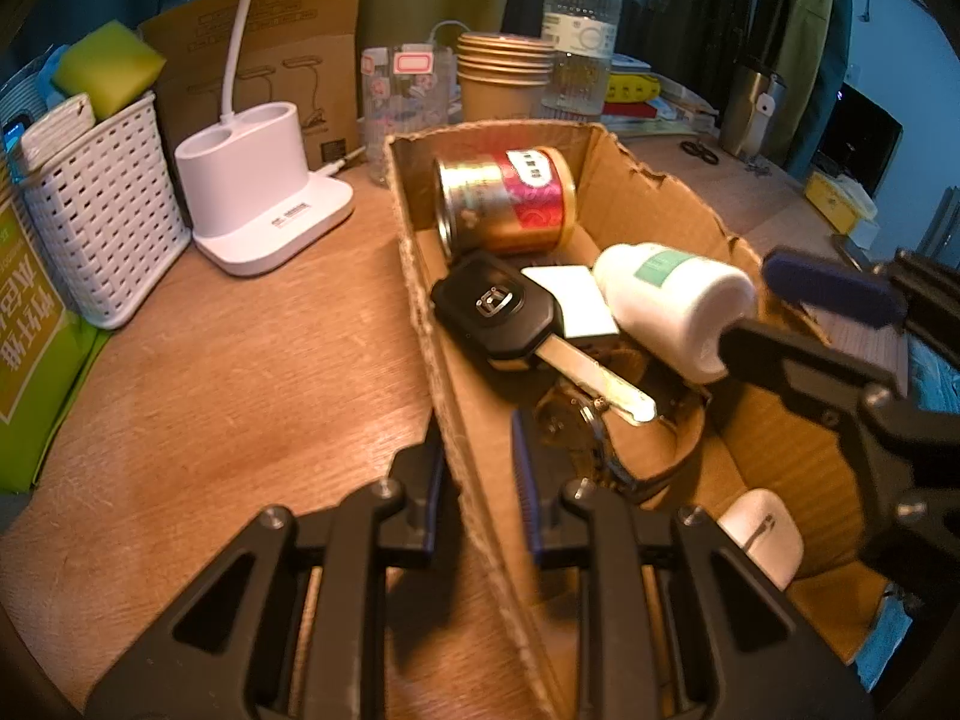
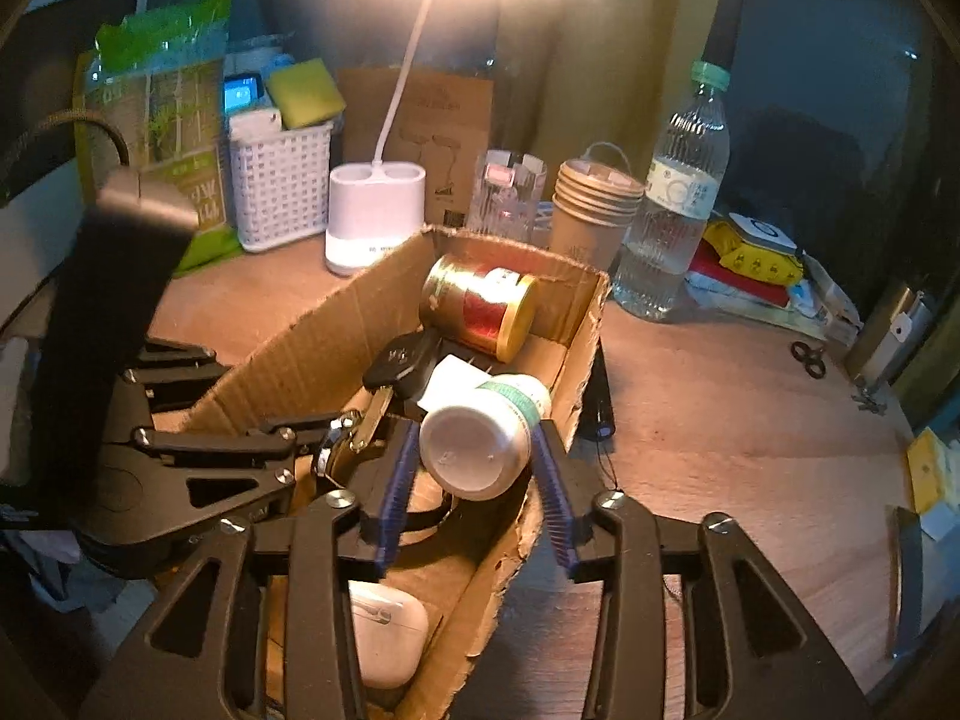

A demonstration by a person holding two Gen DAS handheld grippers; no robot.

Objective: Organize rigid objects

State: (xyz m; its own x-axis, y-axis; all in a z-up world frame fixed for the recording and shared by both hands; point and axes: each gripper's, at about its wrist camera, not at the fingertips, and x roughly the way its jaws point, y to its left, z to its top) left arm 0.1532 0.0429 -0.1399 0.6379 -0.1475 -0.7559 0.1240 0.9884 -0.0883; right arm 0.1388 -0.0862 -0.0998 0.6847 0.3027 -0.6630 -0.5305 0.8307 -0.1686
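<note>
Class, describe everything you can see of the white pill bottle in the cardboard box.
The white pill bottle is smooth, plastic-looking, with a green-and-white label band around its body. It lies tilted on its side in the cardboard box, flat round end towards the right wrist camera, resting on the car key and a white card, just in front of the gold tin. The right gripper straddles it; its blue-padded fingers flank the bottle, apparently without pressing.

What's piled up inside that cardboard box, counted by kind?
Gold and red tin: 1
Black car key: 1
White pill bottle: 1
White earbuds case: 1
Wristwatch: 1
White card: 1
Total: 6
</note>
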